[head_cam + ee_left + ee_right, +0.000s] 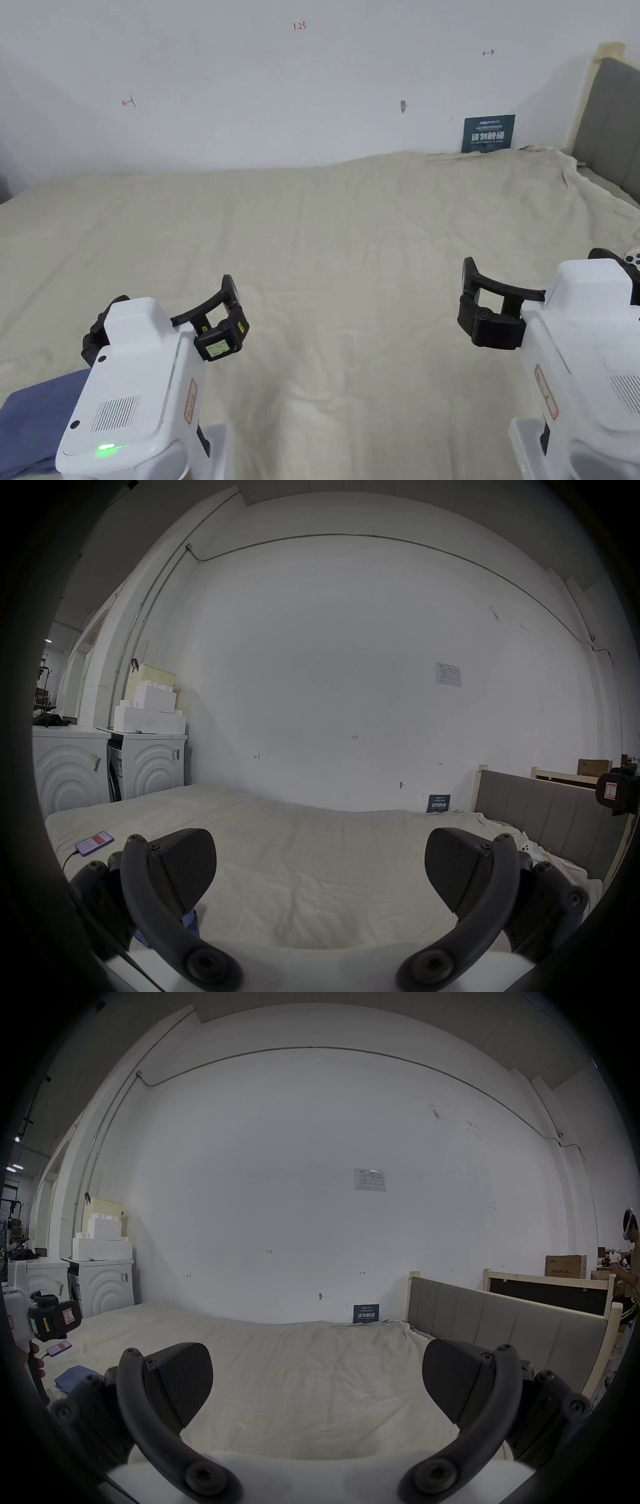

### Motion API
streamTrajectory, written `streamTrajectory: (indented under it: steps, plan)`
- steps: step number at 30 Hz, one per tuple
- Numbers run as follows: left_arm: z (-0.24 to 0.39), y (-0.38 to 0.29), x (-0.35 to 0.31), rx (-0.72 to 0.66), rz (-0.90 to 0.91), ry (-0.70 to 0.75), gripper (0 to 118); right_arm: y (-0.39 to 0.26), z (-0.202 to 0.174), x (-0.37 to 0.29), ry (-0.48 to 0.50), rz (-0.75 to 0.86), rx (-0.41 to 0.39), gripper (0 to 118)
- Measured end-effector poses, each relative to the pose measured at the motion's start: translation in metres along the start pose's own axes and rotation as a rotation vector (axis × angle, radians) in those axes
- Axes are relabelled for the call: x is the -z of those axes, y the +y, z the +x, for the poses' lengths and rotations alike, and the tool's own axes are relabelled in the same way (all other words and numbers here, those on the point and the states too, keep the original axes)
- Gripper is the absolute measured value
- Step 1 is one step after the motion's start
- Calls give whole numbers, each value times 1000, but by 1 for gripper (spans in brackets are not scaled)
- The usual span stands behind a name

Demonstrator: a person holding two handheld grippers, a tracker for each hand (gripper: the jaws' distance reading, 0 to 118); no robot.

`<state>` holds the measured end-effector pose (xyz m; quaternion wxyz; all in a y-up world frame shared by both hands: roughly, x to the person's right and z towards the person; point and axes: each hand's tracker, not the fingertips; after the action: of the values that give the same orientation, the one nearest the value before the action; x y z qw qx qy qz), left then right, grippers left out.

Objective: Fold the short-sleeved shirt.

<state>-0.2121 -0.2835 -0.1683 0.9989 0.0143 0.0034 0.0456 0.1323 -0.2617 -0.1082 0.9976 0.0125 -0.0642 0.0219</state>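
Shirt (34,419) first: the blue cloth lay bunched at the near left corner of the bed (350,250), just beside and partly under my left tool (320,871), and I took it for the short-sleeved shirt, though too little of it showed to be sure. In the right gripper view the same blue bundle (74,1374) sat low on the left, near a phone (59,1348) lying on the sheet with a cable trailing from it. I held both tools up over the cream sheet, well apart from each other, each with its jaws spread wide and nothing between them. My right tool (317,1383) hovered over bare bedding on the far side from the cloth. That spread made sense to me as a ready stance: the broad middle of the bed was free to lay the garment out flat, and released jaws could pinch cloth at once. By my judgement the fold had not begun, since the cloth was in a heap. Next I would need the left tool to drop toward the bundle and find an edge, minding the phone and its cable close by. A person (628,1269) stood past the headboard (502,1324), away from the work.
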Motion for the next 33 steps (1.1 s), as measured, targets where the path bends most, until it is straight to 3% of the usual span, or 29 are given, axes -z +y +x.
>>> streamTrajectory:
  steps: [33]
  plan:
    - [-1,2,0,20,1,-20,118,0,1,1,-4,-1,-4,118]
